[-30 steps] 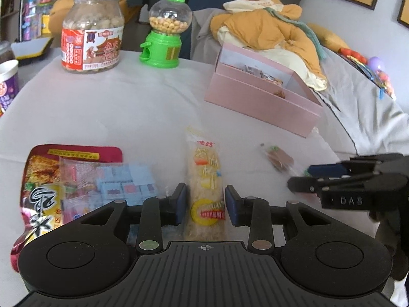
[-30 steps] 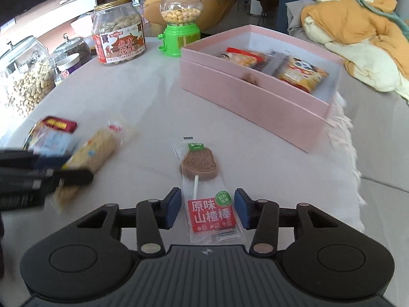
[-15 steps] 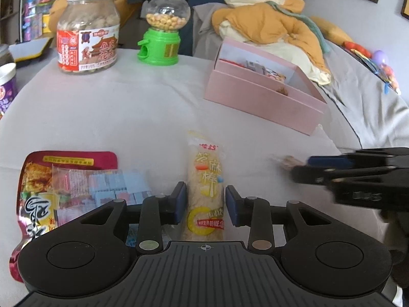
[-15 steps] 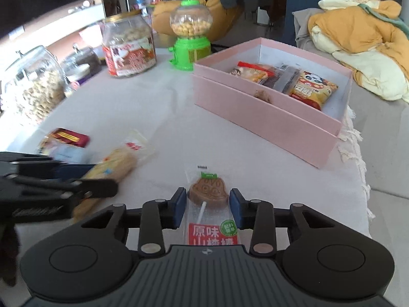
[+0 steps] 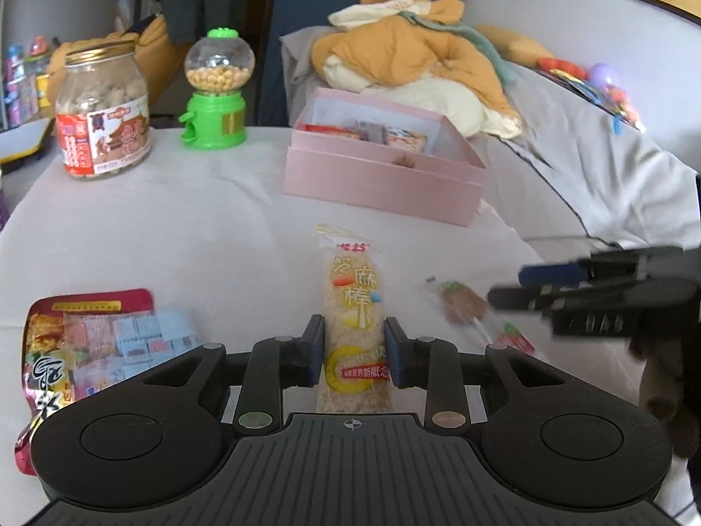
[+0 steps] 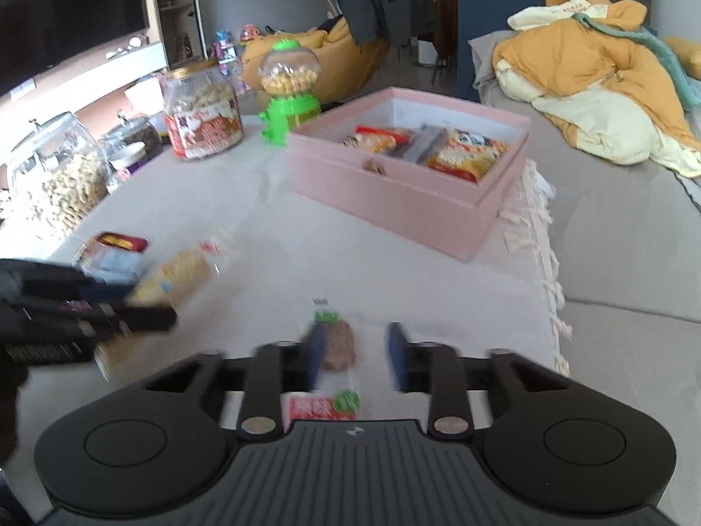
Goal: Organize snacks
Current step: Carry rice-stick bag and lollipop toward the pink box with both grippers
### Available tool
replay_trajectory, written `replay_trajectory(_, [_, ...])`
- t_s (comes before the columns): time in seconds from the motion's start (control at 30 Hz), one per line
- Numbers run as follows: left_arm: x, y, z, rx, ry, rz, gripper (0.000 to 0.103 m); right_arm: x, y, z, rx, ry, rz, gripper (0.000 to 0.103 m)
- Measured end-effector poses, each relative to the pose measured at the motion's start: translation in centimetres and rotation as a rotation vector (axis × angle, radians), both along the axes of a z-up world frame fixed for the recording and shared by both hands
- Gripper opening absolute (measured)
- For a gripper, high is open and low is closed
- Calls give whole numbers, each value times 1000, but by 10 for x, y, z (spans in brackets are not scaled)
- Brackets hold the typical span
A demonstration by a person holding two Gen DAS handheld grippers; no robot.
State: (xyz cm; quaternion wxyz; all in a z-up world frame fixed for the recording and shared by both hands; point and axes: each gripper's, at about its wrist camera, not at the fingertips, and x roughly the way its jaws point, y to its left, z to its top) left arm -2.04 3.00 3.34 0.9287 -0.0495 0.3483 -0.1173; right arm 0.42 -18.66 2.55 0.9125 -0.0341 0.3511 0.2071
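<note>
My left gripper [image 5: 354, 353] is shut on a long yellow sesame-stick packet [image 5: 355, 302] that points toward the pink box [image 5: 381, 186]. My right gripper [image 6: 354, 357] is open around a wrapped brown lollipop [image 6: 338, 344] lying on the white tablecloth; its jaws stand apart from the wrapper. The lollipop also shows in the left wrist view [image 5: 466, 307], under the right gripper's fingers [image 5: 547, 296]. The pink box [image 6: 394, 193] holds several snack packets [image 6: 464, 155]. A red snack bag [image 5: 48, 350] with a clear pack of blue sweets [image 5: 144, 337] lies at the left.
A labelled jar [image 5: 103, 125] and a green candy dispenser [image 5: 217, 101] stand at the back of the table. Glass jars [image 6: 57, 175] line the left edge in the right wrist view. A sofa with an orange blanket [image 5: 412, 61] lies behind the box.
Both grippers have risen and tilted, bringing the pink box more into view. The left gripper's jaws have closed in on the sesame-stick packet. The right gripper moved forward over the lollipop.
</note>
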Motion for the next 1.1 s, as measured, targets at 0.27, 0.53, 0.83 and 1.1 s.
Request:
replay_trajectory(0.27, [13,-9,-19,1,89,55,33,20,27,-26,-6,74,8,93])
replay_trajectory(0.53, [8,-10,-22,19,64,42,34,20,39,-31,-94,102,-21,101])
replay_trajectory(0.83, [3,-7,-25,-20,48,58,35,7,40,-3,-67,127,52,36])
replay_trajectory(1.1, [-6,-2,-22,-54,24,32,33,-2,11,25,1,46,-17,36])
